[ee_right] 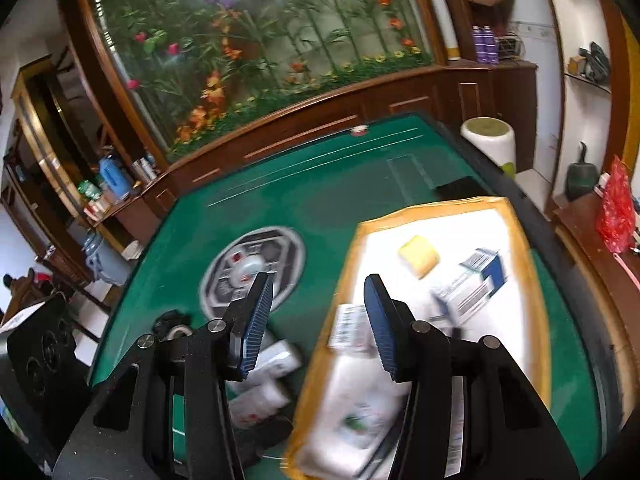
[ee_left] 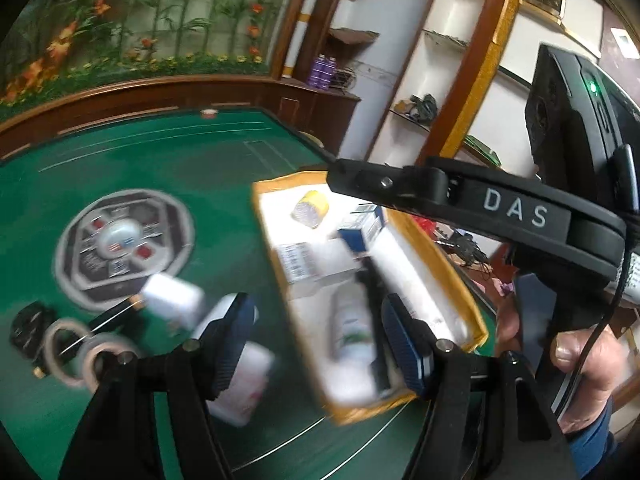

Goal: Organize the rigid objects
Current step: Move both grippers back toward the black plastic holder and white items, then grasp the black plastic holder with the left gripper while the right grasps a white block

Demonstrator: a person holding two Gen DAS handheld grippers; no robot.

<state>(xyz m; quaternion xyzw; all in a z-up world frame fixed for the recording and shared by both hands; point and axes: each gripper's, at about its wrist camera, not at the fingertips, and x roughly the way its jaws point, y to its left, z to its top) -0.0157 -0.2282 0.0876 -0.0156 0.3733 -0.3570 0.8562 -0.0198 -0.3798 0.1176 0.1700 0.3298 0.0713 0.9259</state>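
On the green felt table (ee_right: 320, 200) sits a yellow-rimmed tray (ee_right: 516, 224) with a white floor, holding a yellow tape roll (ee_right: 419, 257), a blue-and-white box (ee_right: 478, 280), a barcoded white box (ee_right: 350, 328) and a white bottle (ee_left: 352, 328). Above it, the left gripper (ee_left: 316, 344) hangs with its jaws spread wide and nothing between them. Beside it, the right gripper (ee_right: 318, 326) has its blue pads apart over the tray's near edge, also empty. Left of the tray, white containers (ee_right: 268, 376), tape rings (ee_left: 76, 350) and a black object (ee_left: 30, 326) lie loose on the felt. Blur softens most detail.
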